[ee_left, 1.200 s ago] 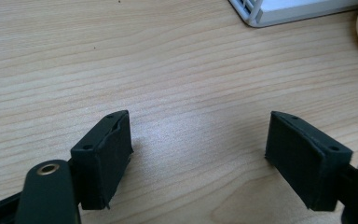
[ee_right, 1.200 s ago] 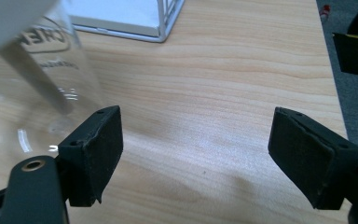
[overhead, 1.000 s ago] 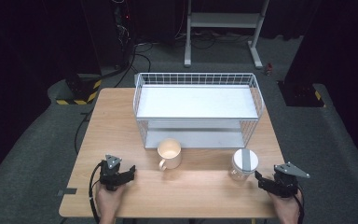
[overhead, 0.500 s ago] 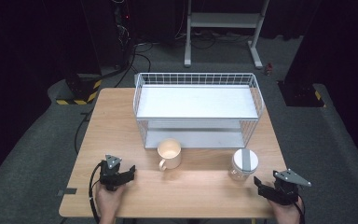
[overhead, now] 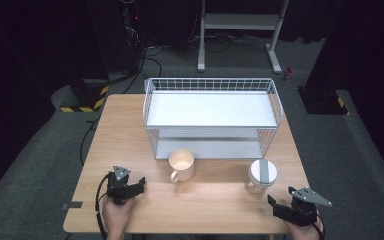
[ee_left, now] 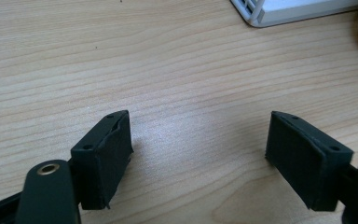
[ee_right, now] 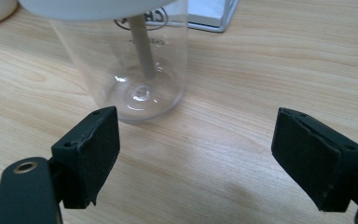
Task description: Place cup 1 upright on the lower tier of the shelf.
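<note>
Clear round jar [ee_right: 126, 70], white lid

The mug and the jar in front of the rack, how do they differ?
The mug is opaque cream with a handle and an open top; the jar is clear, handleless and closed by a white lid. The mug stands nearer the table's middle, the jar farther right. Both stand upright, ungripped.

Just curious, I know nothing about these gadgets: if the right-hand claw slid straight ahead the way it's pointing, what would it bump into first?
Most likely the clear jar, ahead and slightly left of the open right claw; it might just graze past.
</note>
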`<state>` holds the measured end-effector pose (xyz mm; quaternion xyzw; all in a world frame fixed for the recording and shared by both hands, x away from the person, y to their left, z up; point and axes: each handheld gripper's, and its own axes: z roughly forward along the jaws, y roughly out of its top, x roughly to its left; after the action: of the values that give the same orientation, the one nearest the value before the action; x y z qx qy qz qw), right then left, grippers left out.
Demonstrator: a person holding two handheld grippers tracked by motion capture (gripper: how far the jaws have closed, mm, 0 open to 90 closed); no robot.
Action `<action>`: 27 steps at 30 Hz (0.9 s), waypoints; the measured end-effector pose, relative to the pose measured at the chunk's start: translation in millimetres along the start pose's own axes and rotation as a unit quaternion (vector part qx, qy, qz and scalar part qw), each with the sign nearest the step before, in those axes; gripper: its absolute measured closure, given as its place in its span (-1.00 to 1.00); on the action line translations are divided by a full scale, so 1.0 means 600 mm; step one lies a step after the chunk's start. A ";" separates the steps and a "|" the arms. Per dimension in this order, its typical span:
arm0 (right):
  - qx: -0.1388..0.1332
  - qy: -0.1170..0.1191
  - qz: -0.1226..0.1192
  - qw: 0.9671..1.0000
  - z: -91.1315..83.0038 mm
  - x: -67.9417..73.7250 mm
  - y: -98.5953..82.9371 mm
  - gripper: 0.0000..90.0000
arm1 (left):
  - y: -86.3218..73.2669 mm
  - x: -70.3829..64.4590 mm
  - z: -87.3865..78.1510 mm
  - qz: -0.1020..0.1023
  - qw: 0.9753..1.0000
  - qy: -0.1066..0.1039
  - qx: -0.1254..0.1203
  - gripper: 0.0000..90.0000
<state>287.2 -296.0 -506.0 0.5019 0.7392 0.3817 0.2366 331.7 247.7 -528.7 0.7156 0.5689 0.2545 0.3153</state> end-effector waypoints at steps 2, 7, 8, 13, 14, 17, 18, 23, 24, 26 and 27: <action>0.002 0.003 0.001 1.000 0.000 0.003 0.001 -0.67 | 0.000 0.000 0.000 0.000 1.000 0.000 0.000 -0.50; -0.001 0.009 -0.006 1.000 0.002 0.010 0.004 -0.68 | 0.000 0.000 0.000 0.000 1.000 0.000 0.000 -0.50; -0.003 0.010 -0.007 1.000 0.003 0.012 0.006 -0.69 | 0.000 0.000 0.000 0.000 1.000 0.000 0.000 -0.50; -0.008 0.023 -0.011 1.000 0.008 0.020 0.013 -0.71 | 0.000 0.000 0.000 0.000 1.000 0.000 0.000 -0.50; -0.009 0.024 -0.012 1.000 0.009 0.022 0.015 -0.72 | 0.000 0.000 0.000 -0.001 1.000 0.001 0.000 -0.50; -0.013 0.029 -0.015 0.999 0.015 0.027 0.021 -0.74 | 0.000 0.000 0.000 -0.001 1.000 0.001 0.000 -0.50; -0.013 0.029 -0.015 0.999 0.017 0.029 0.023 -0.75 | 0.000 0.000 0.000 -0.001 1.000 0.000 -0.001 -0.50; -0.015 0.034 -0.019 0.999 0.030 0.033 0.034 -0.77 | 0.000 0.000 0.000 -0.001 1.000 0.001 0.000 -0.50; -0.014 0.034 -0.018 0.999 0.033 0.034 0.036 -0.77 | 0.000 0.000 0.000 -0.001 1.000 0.001 0.000 -0.50; -0.015 0.034 -0.021 0.999 0.037 0.036 0.041 -0.77 | 0.000 0.000 0.000 -0.001 1.000 0.001 0.000 -0.50; -0.017 0.034 -0.024 0.999 0.040 0.036 0.043 -0.77 | 0.000 0.000 0.000 -0.001 1.000 0.000 0.000 -0.50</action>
<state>310.8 -263.0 -498.8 0.4670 0.7519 0.4052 0.2291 331.7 247.9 -528.7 0.7151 0.5694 0.2547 0.3155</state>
